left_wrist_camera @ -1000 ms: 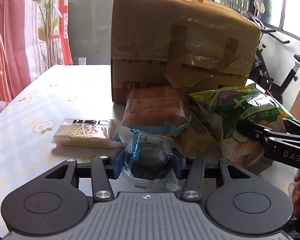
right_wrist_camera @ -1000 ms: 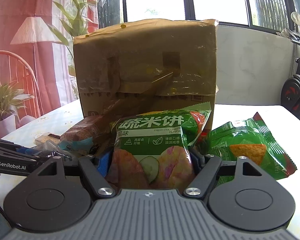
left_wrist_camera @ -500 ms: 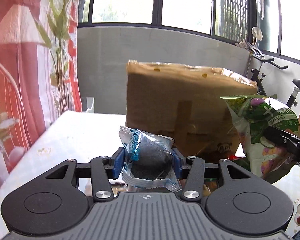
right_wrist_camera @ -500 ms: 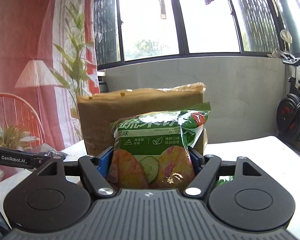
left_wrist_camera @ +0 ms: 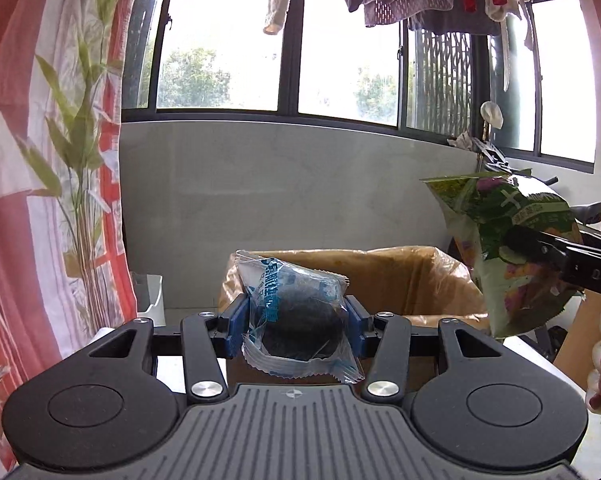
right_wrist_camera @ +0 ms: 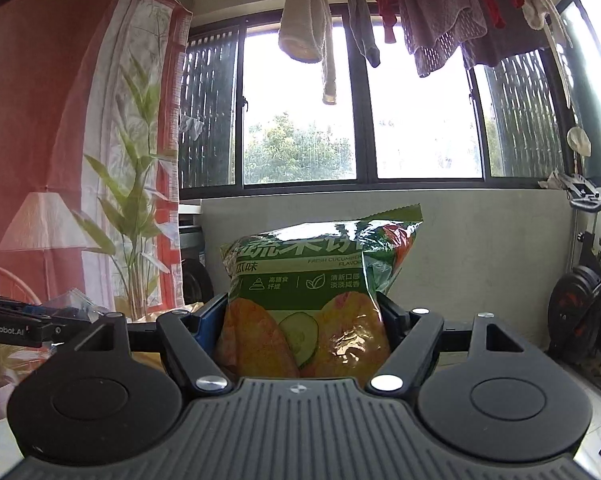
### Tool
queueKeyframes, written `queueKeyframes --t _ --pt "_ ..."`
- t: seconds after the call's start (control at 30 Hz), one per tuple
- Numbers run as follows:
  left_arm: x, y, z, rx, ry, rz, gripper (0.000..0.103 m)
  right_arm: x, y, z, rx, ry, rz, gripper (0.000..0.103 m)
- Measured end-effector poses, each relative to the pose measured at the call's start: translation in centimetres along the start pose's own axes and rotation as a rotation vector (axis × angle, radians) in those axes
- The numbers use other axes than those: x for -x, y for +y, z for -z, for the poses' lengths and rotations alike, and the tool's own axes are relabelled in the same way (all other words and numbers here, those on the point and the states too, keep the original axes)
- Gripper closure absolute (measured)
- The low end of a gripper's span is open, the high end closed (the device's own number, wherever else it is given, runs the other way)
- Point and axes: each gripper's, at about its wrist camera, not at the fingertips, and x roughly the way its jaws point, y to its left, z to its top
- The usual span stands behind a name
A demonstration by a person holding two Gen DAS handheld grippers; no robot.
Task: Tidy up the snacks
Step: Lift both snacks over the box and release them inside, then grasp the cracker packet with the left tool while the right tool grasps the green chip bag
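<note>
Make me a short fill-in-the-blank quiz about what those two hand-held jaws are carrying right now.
1. The left gripper is shut on a clear packet holding a dark, ____ snack.
2. The right gripper is shut on a ____ bag of cucumber rice crackers.
3. Just beyond the clear packet stands an open cardboard ____.
4. Laundry hangs above the ____.

Missing words: round; green; box; window
</note>
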Motion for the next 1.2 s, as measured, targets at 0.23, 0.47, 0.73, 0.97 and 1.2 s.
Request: queueKeyframes --t 0.23,0.47,0.73,0.97,1.2 --pt "-6.8 -1.3 -2.7 -0.025 0.021 -0.028 0.05 -8.4 0.7 0.4 0.113 0.064 0.055 0.028" --pt "-11.5 -1.6 -3.2 -0.076 0.081 -0.067 0.044 -12.0 0.3 3.0 0.022 0.238 0.031 0.027" --pt "-11.1 -1.0 -2.6 -0.105 0.093 -0.046 0.024 -10.6 -1.0 2.9 -0.063 0.258 -0.003 0.015" --pt "-7.8 0.4 -1.8 -0.055 0.102 -0.054 0.024 -6.5 -2.5 2.7 -0.089 0.206 -0.005 0.015" --pt "-3.8 3.3 -0.3 0.082 0.067 -0.078 0.024 -1.2 -4.6 3.1 -0.088 0.149 -0.007 0.015"
